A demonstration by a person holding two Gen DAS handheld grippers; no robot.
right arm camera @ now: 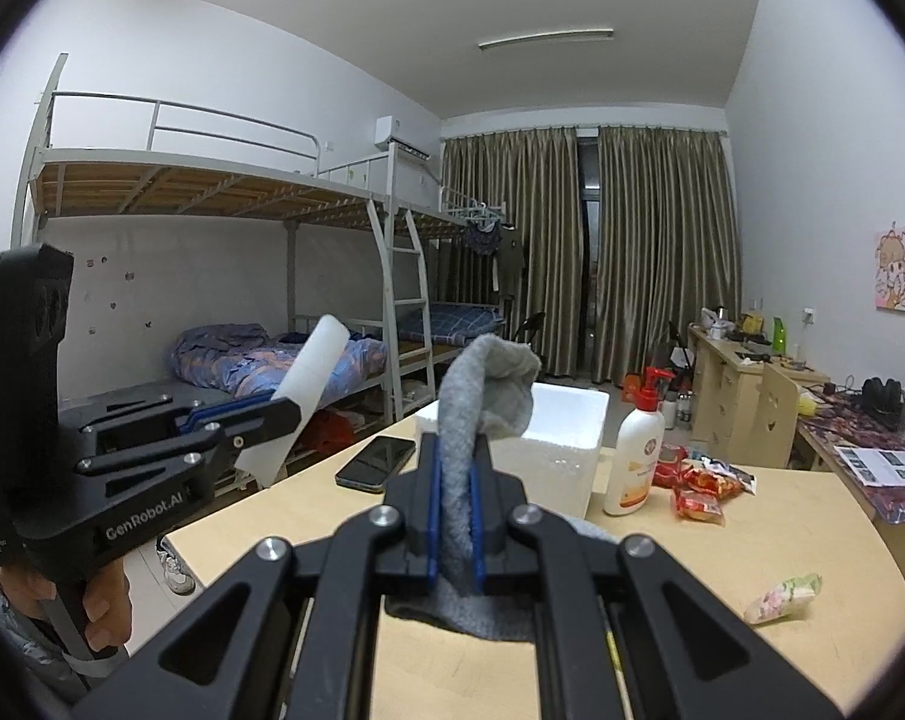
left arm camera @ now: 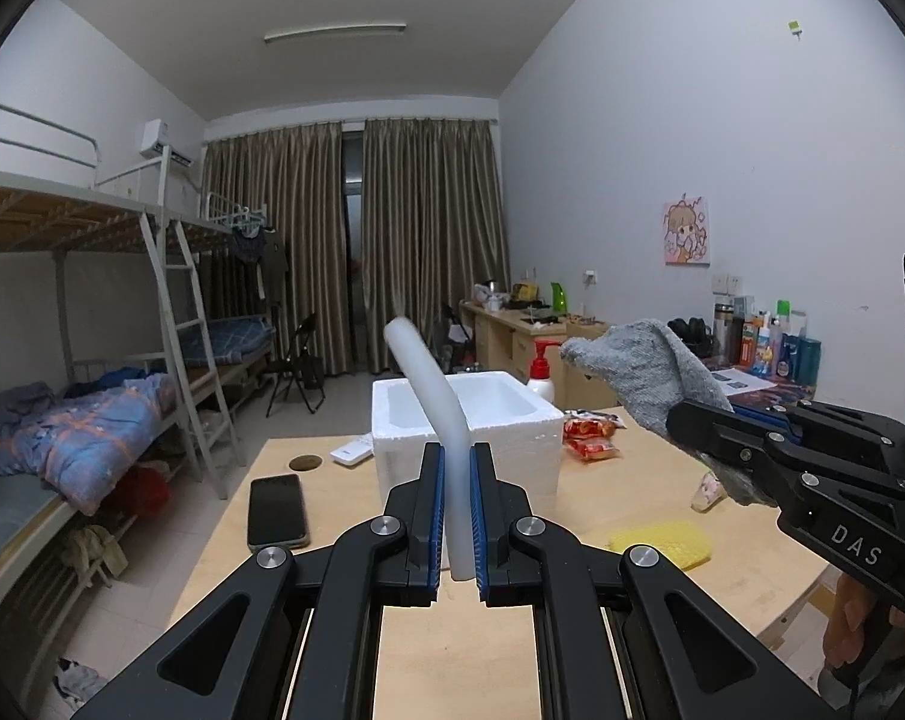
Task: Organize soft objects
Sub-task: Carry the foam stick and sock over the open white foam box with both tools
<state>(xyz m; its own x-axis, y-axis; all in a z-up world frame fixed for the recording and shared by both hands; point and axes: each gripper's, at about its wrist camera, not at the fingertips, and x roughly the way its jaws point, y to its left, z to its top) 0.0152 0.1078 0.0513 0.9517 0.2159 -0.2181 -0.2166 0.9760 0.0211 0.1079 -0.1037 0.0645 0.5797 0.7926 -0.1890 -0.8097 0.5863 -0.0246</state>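
My left gripper is shut on a white foam tube that curves up over the white foam box; the left gripper and the tube also show in the right wrist view. My right gripper is shut on a grey sock, held above the table in front of the foam box. The right gripper and the sock show at the right of the left wrist view.
On the wooden table lie a black phone, a yellow sponge, red snack packets, a lotion pump bottle and a small wrapped item. Bunk beds stand left, desks right.
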